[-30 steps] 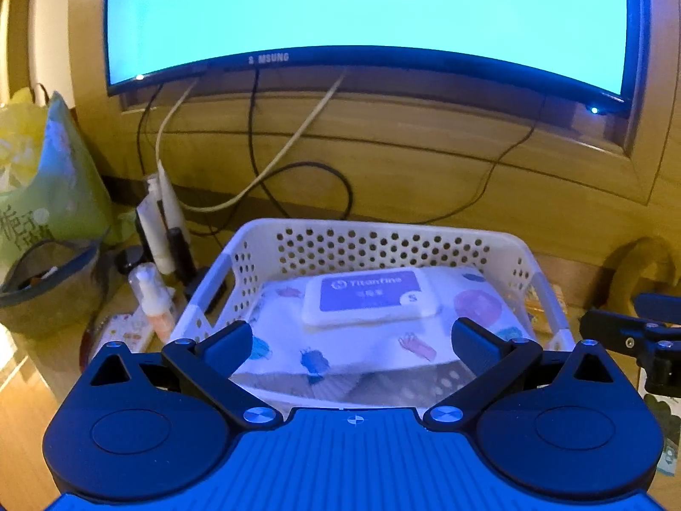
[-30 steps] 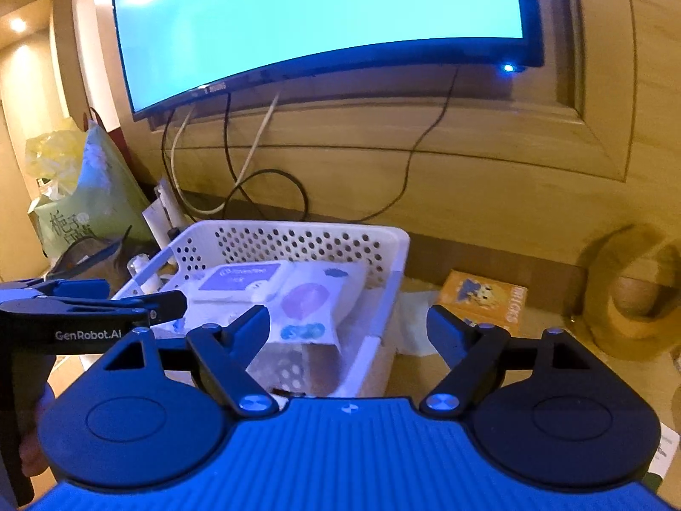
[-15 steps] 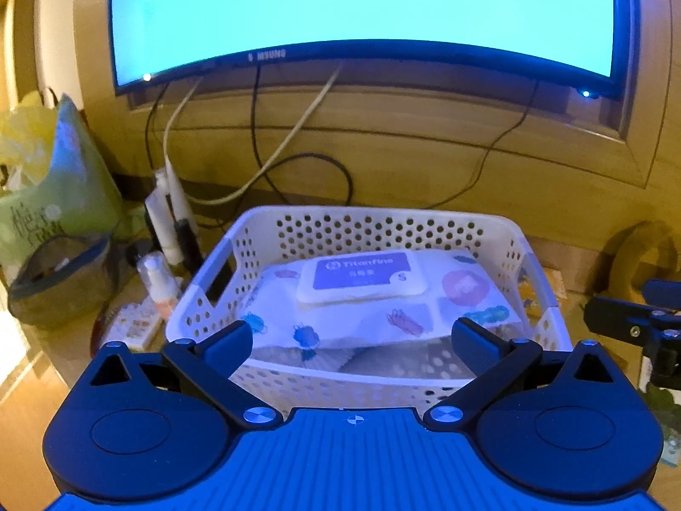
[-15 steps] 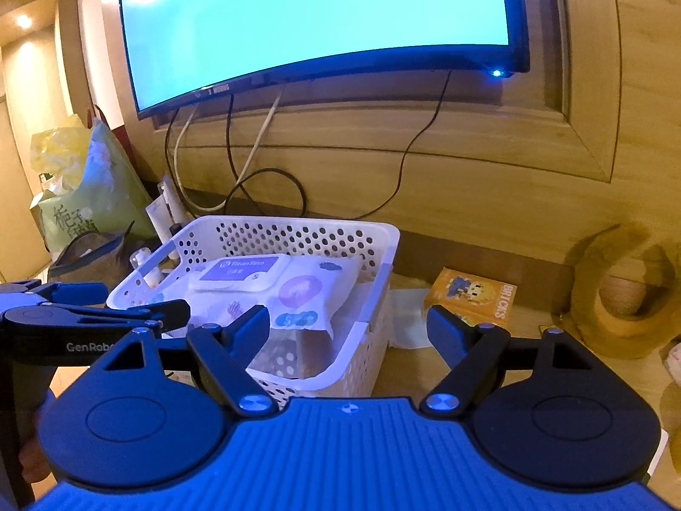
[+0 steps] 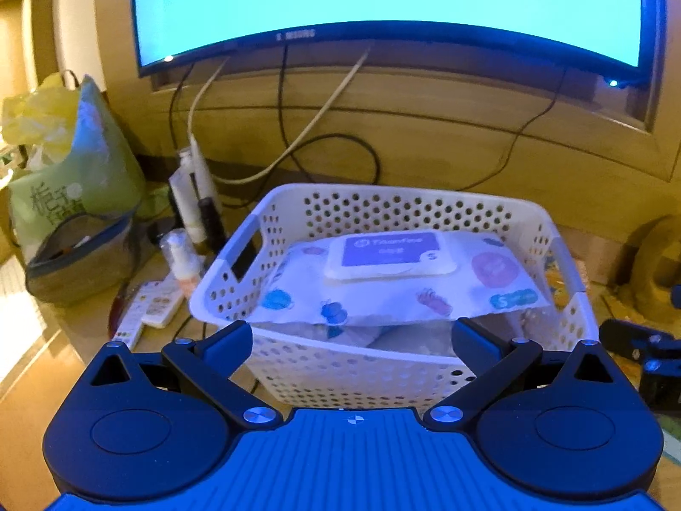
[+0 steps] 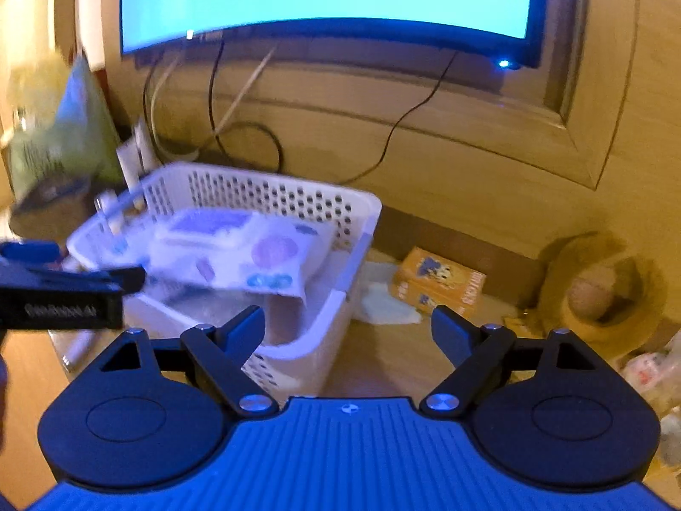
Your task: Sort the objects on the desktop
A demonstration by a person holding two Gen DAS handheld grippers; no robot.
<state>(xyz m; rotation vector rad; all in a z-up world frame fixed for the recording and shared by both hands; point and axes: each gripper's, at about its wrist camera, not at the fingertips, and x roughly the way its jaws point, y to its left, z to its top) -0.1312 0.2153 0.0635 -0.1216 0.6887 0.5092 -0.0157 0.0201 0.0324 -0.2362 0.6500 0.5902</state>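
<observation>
White perforated plastic basket (image 5: 383,208) seen at twelve o'clock of wide-spread, empty left gripper (image 5: 352,336), printed white wipes pack (image 5: 396,281) laid inside, right gripper (image 6: 348,328) opening, nothing gripped, basket at ten o'clock.

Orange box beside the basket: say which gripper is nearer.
Right. The right gripper, jaws opening and empty, faces the orange box just ahead; the left gripper sits before the basket, farther off.

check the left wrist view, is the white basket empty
No, a wet wipes pack lies across the top of the white basket.
</observation>
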